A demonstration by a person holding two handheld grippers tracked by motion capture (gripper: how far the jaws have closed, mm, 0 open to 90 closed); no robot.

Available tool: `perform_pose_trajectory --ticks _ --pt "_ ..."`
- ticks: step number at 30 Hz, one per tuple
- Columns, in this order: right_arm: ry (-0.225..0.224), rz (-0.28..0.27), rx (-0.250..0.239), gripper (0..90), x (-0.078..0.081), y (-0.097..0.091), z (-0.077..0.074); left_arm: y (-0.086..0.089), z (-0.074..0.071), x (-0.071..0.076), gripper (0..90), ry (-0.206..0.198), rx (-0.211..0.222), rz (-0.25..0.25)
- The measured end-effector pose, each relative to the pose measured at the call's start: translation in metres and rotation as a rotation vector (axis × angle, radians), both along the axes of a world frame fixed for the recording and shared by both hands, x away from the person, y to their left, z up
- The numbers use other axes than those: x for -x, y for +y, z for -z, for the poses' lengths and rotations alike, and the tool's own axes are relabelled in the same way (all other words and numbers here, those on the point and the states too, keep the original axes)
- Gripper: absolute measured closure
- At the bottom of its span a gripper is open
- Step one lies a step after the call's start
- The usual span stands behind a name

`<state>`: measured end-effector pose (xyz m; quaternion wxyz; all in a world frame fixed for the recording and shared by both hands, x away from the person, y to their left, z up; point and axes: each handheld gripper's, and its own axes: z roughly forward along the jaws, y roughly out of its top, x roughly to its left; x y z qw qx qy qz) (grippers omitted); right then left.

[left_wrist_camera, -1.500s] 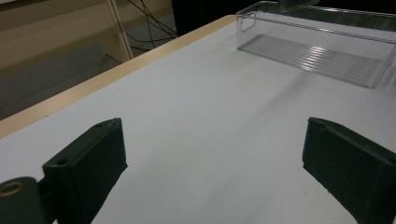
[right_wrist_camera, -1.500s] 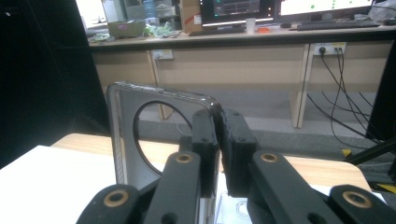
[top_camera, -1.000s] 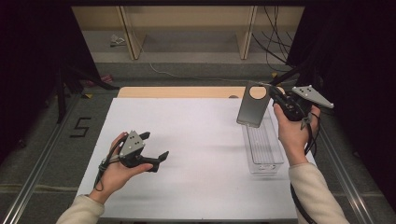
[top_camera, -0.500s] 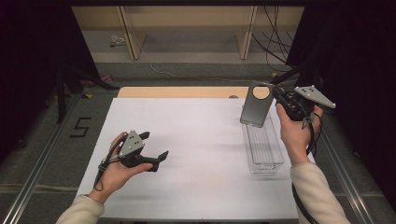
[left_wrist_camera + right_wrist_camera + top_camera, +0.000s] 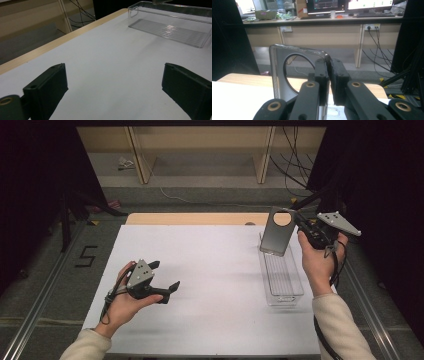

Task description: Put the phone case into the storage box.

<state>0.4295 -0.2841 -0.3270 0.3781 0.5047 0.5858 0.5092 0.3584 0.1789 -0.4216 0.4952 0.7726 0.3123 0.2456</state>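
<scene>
1. Right gripper [image 5: 299, 226]: jaws closed on the edge of a grey phone case [image 5: 278, 230], pinched just beside its round camera cutout.
2. Case is held upright above the far end of the clear tray [image 5: 283, 296], clear of it; compared with a second ago, little has shifted, so placement appears pending.
3. Left gripper [image 5: 165, 276]: jaws wide open, empty, hovering over the white table [image 5: 220, 285], well apart.

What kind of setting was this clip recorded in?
Probably a lab or office workroom: a white-topped table inside dark curtains, with lit computer monitors on a long desk and a wall socket with trailing cables.
</scene>
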Motion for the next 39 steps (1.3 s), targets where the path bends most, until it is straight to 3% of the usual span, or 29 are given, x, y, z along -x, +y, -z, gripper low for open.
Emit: perform_pose_trajectory --ticks 39 --pt "-0.002 0.027 0.035 85.2 -0.0073 -0.0074 0.0038 0.0004 0.0014 0.0005 5.8 0.002 0.0 -0.004"
